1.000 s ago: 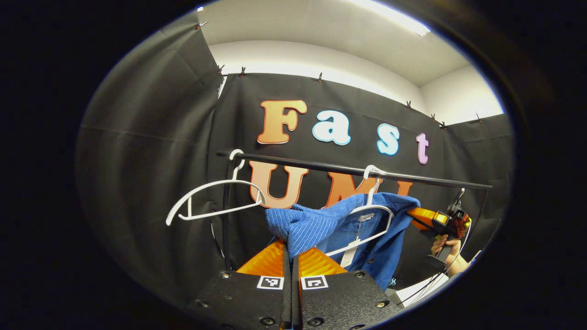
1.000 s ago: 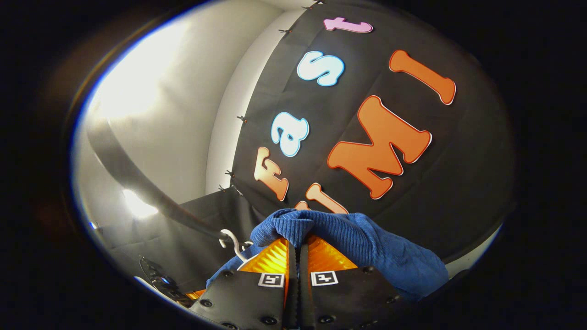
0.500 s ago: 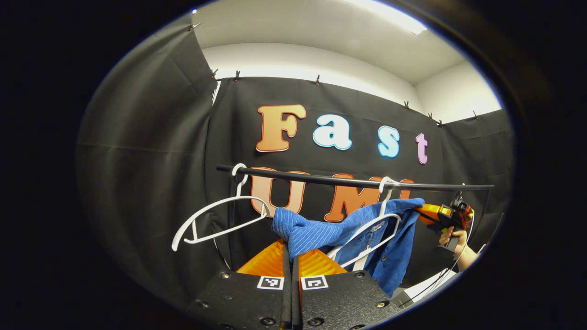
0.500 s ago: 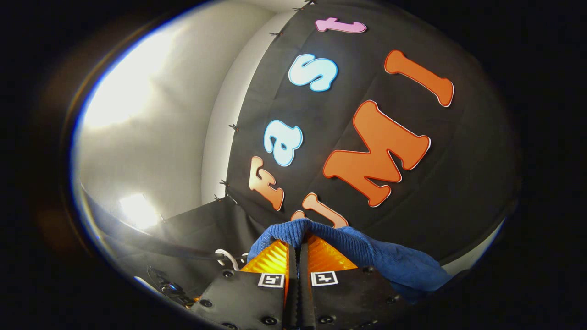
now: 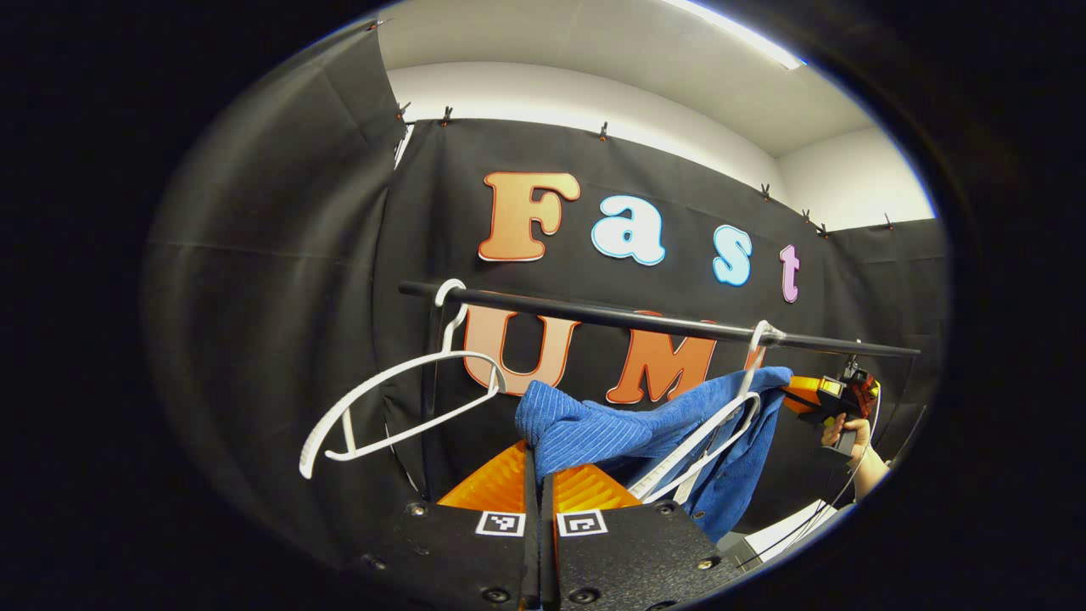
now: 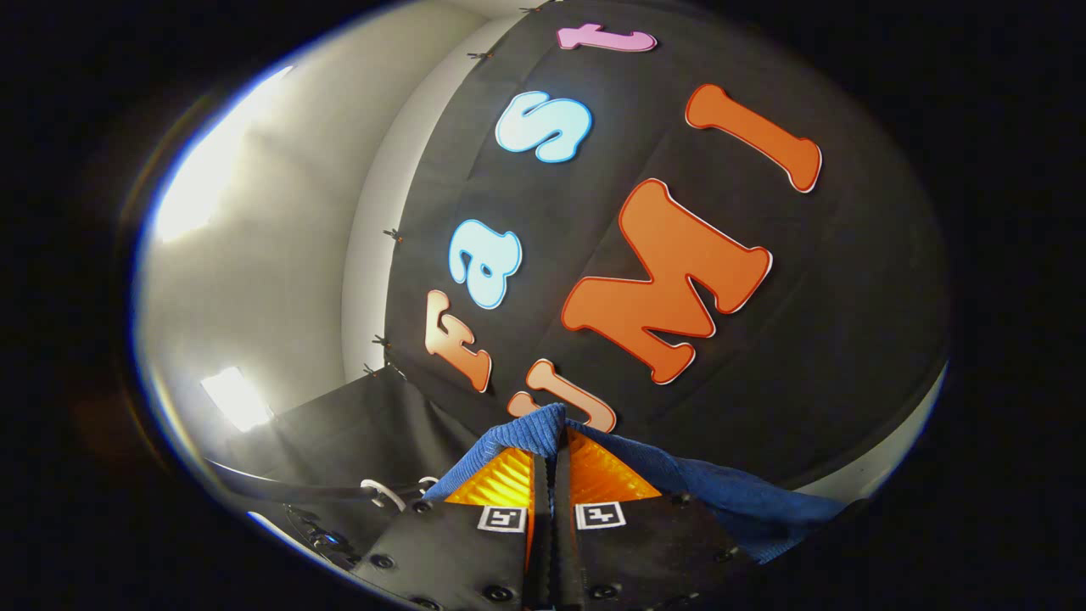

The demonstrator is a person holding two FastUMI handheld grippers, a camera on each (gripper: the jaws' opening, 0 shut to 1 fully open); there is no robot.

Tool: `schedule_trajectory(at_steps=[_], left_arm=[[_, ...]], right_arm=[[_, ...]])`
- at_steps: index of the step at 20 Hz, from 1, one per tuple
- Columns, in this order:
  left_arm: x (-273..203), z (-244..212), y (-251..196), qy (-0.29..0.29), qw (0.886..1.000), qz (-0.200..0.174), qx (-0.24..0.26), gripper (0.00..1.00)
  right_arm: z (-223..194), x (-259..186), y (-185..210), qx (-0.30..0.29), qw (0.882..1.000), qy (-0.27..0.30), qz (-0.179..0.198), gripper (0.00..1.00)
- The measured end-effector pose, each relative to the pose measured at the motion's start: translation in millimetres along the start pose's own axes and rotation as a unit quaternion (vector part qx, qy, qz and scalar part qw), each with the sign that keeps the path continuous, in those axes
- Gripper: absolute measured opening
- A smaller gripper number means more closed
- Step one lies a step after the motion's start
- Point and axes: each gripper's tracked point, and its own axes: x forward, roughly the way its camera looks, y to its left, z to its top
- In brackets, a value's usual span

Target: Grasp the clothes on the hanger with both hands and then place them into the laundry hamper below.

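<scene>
A blue ribbed garment point(image 5: 611, 428) stretches between both grippers under the black rail point(image 5: 645, 321). My left gripper point(image 5: 536, 454) is shut on its left shoulder at the bottom of the left gripper view. At the far right of that view my right gripper point(image 5: 793, 392), held by a hand point(image 5: 844, 431), pinches the other shoulder. A white hanger point(image 5: 717, 420) still hooks on the rail and lies tilted against the cloth. In the right gripper view my right gripper point(image 6: 550, 431) is shut on a fold of the blue garment point(image 6: 679, 475), tilted upward. The hamper is out of sight.
An empty white hanger point(image 5: 399, 399) hangs at the rail's left end beside the rack's upright post point(image 5: 427, 399). Black cloth walls close in behind and to the left. In the right gripper view the rail point(image 6: 288, 490) and a hanger hook point(image 6: 382, 492) sit low left.
The hanger carrying the garment has slid right along the rail and tilted more. The right gripper has moved farther right and turned upward, drawing the blue cloth tauter.
</scene>
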Motion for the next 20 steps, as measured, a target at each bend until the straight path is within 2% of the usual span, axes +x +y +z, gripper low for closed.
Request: schedule_trajectory(at_steps=[5,9,20], left_arm=[[25.3,-27.6,6.3,0.031,1.000,-0.007,0.002,0.01],[38.5,-50.4,13.3,0.049,0.999,-0.009,-0.016,0.00],[19.3,-106.1,21.1,0.081,0.996,-0.003,-0.045,0.00]], right_arm=[[0.0,11.2,-28.0,-0.012,0.999,0.006,-0.035,0.08],[-9.7,7.3,-52.7,-0.018,0.998,0.019,-0.060,0.08],[-47.4,-24.5,-93.5,-0.011,0.995,0.045,-0.094,0.08]])
